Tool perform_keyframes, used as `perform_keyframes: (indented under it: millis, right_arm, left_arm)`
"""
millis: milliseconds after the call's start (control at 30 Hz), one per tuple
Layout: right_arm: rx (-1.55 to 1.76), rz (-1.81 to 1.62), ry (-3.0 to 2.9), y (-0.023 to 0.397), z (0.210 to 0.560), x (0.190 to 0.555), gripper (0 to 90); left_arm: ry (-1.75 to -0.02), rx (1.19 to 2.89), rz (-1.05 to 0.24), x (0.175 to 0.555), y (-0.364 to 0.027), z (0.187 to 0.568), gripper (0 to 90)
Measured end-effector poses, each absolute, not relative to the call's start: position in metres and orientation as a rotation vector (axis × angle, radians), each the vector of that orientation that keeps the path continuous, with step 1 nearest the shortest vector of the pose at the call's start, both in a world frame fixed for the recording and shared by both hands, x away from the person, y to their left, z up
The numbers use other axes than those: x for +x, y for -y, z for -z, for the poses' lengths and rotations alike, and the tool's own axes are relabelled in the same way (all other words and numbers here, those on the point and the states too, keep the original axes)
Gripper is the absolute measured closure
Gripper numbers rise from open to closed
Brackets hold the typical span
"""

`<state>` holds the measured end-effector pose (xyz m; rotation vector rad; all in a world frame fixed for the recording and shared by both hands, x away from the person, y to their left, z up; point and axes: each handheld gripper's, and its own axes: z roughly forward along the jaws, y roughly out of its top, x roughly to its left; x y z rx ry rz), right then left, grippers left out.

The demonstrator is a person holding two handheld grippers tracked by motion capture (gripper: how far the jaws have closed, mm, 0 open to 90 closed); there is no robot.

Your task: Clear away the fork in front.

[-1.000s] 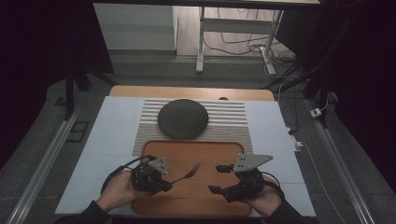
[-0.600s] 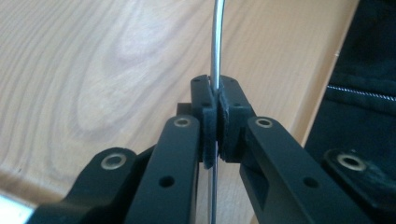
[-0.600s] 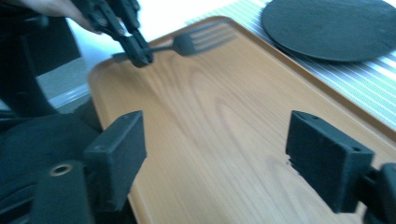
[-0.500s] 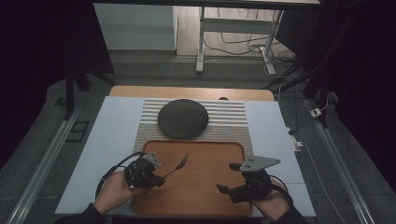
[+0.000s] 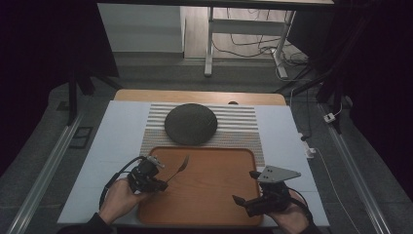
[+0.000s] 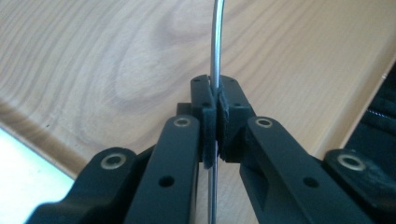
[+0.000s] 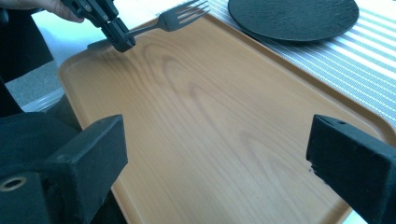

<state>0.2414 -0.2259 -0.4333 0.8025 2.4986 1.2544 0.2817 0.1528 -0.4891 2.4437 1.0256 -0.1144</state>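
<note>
A dark metal fork hangs over the left part of the wooden tray, its tines pointing toward the plate. My left gripper is shut on the fork's handle, which runs thin and upright between the pads. Over the tray's near right corner, my right gripper is open; its jaws have just been opening with nothing between them. The right gripper view looks past its own wide-apart jaws across the bare tray to the fork and the left gripper.
A round dark plate rests on a striped placemat just beyond the tray. A pale blue mat covers the table around them. Cables and table legs stand on the floor farther back.
The left gripper has carried the fork leftward over the tray. The right gripper has drifted right and toward the near edge, and its jaws have spread wider.
</note>
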Motion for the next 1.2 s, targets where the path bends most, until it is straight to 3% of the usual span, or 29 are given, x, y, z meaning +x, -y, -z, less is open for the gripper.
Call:
perform_keyframes:
  millis: [633,1200]
  right_arm:
    - [0.887,-1.231,-2.482,0.243,0.438,0.235,4.6]
    - [0.936,-1.219,-2.478,0.252,0.441,0.231,4.6]
  left_arm:
    - [-1.271,2.409,0.121,0.292,-0.16,0.503,85.4]
    - [-1.253,2.359,0.136,0.293,-0.167,0.498,77.0]
